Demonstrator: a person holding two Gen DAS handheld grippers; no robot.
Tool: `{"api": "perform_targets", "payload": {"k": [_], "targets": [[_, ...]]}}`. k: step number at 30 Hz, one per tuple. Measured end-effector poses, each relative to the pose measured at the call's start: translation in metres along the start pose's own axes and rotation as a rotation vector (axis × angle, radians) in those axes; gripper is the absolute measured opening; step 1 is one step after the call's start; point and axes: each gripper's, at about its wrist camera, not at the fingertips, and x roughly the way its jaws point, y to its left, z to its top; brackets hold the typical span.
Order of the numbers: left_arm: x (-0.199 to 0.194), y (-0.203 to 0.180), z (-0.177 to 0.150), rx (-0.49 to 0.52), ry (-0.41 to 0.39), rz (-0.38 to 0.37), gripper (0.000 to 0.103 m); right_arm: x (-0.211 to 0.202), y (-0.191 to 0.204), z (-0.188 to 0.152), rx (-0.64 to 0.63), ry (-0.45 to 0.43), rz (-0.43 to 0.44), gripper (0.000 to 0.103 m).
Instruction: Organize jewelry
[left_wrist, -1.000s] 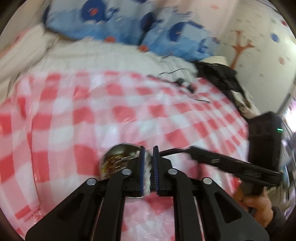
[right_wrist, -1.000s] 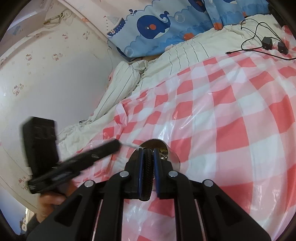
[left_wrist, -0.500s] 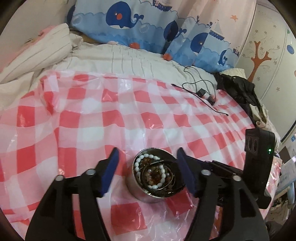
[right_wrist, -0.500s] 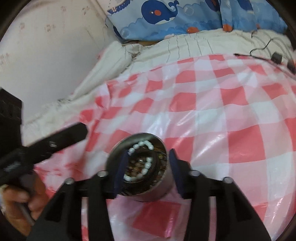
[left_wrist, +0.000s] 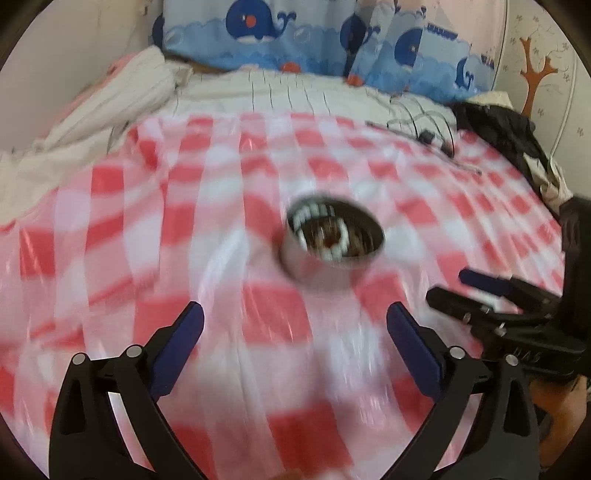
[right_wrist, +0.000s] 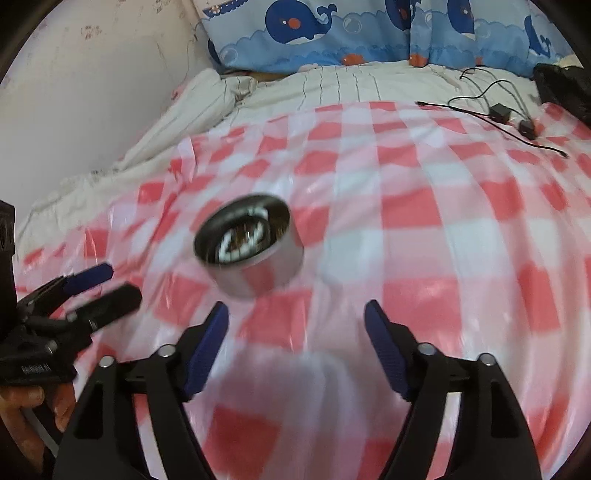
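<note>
Jewelry tin (left_wrist: 331, 246): round metal, lidless, beads and pearl bracelets inside; stands on checked plastic sheet (left_wrist: 147, 229) over bed.
Left view: left gripper (left_wrist: 295, 325) short of tin, fingers opening, nothing between. Risk: soft bed, a nudge tips tin.
Right view: right gripper (right_wrist: 296, 325) just short of tin (right_wrist: 249, 245), fingers opening, empty. Risk: blur; strands snag.

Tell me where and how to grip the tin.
Probably grip the tin by its straight round side wall, coming from above with one finger on each side. It stands upright and open-topped on the cloth, beads inside, so keep it level.
</note>
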Motion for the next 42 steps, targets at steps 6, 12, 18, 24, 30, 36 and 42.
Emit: {"api": "perform_targets", "payload": {"k": [6, 12, 18, 24, 30, 36, 42], "targets": [[-0.005, -0.013, -0.047, 0.012, 0.029, 0.039, 0.095, -0.011, 0.006, -0.043, 0.028, 0.041, -0.028, 0.079], [0.001, -0.005, -0.078, -0.062, 0.063, 0.109, 0.095, -0.012, 0.013, -0.075, 0.013, 0.062, -0.099, 0.093], [-0.002, -0.001, -0.091, -0.067, 0.05, 0.17, 0.095, -0.006, 0.025, -0.085, -0.066, 0.063, -0.178, 0.096], [0.0, 0.0, -0.093, -0.071, 0.04, 0.166, 0.095, -0.006, 0.025, -0.087, -0.069, 0.063, -0.192, 0.096], [-0.001, 0.0, -0.095, -0.068, 0.043, 0.151, 0.095, -0.008, 0.026, -0.09, -0.073, 0.045, -0.202, 0.096], [0.002, 0.0, -0.094, -0.059, 0.048, 0.151, 0.096, -0.009, 0.027, -0.091, -0.072, 0.041, -0.211, 0.096], [0.002, -0.001, -0.094, -0.055, 0.05, 0.154, 0.096, -0.009, 0.028, -0.091, -0.074, 0.04, -0.214, 0.096]]}}
